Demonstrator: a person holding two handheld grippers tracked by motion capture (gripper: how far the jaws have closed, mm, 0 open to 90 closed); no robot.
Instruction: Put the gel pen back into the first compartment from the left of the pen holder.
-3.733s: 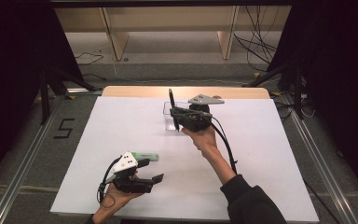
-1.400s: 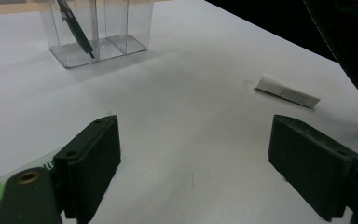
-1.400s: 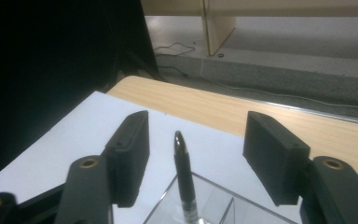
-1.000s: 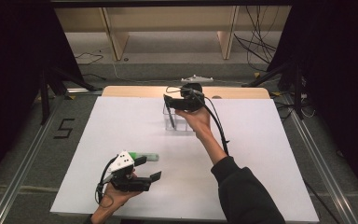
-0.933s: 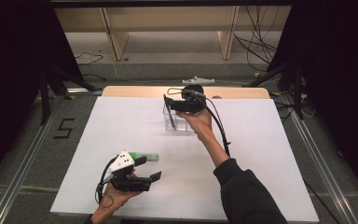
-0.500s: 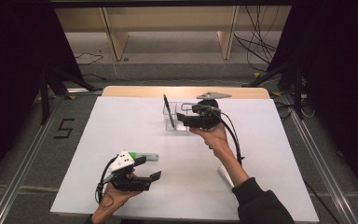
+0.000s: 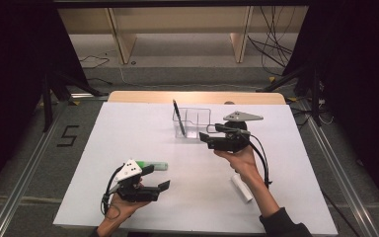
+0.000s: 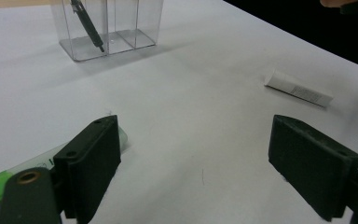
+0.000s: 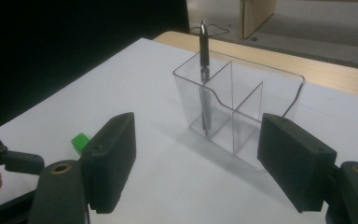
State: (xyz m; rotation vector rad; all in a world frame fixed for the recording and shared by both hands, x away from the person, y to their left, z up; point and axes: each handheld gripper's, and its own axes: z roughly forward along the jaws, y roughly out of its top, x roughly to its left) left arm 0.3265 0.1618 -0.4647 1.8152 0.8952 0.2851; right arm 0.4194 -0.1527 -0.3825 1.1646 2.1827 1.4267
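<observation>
While the right hand-held gripper [image 7: 208, 138] is held at centre right of the high view, just right of the clear organiser [image 7: 193, 122], its jaws are seen spread wide with nothing between them, having just been opening. A black pen [image 7: 178, 117] is seen standing tilted in the organiser's left compartment, near the upper centre of the white bench [image 7: 128, 128]. At lower left, the left hand-held gripper [image 7: 164, 178] is held with its jaws wide apart and empty, a green marker [image 7: 154, 166] lying just beside it, and a white tube [image 7: 242, 187] lies at lower right.
</observation>
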